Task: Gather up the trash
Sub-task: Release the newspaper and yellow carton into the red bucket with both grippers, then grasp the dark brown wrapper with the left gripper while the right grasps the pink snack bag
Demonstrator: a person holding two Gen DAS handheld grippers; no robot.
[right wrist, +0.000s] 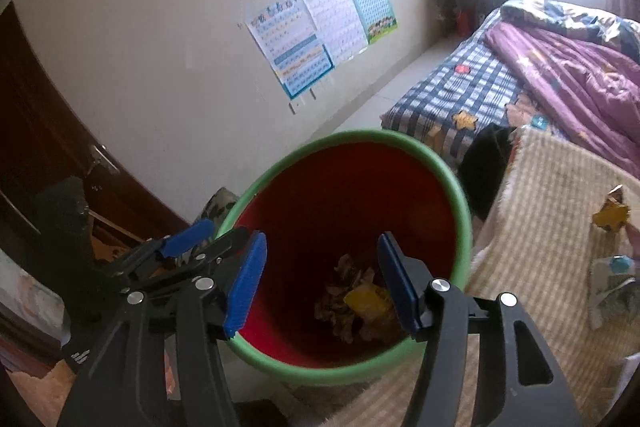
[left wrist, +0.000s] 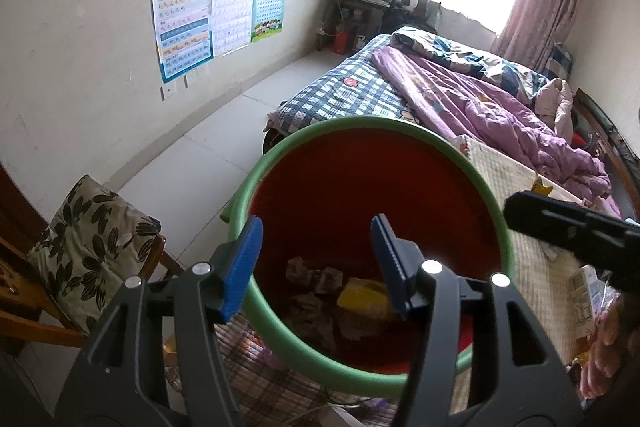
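Observation:
A round bin with a green rim (left wrist: 280, 147) (right wrist: 280, 163) and red inside stands by the bed's foot. At its bottom lie crumpled brownish paper (left wrist: 304, 271) (right wrist: 340, 307) and a yellow wrapper (left wrist: 360, 297) (right wrist: 368, 301). My left gripper (left wrist: 316, 263) is open and empty over the bin mouth. My right gripper (right wrist: 322, 279) is open and empty over the bin too. The right gripper's black body (left wrist: 572, 231) shows in the left wrist view, the left gripper's fingers (right wrist: 188, 239) in the right wrist view. More trash lies on the beige mat: a yellow scrap (right wrist: 610, 215), a carton (left wrist: 584, 295) and crumpled wrappers (right wrist: 612, 283).
A beige woven mat (right wrist: 540, 227) covers the bed's foot, with a checked sheet (left wrist: 340, 91) and a purple quilt (left wrist: 480, 99) beyond. A cushioned wooden chair (left wrist: 88, 247) stands at the left. A dark door (right wrist: 48, 131) and a wall with posters (left wrist: 192, 19) lie behind.

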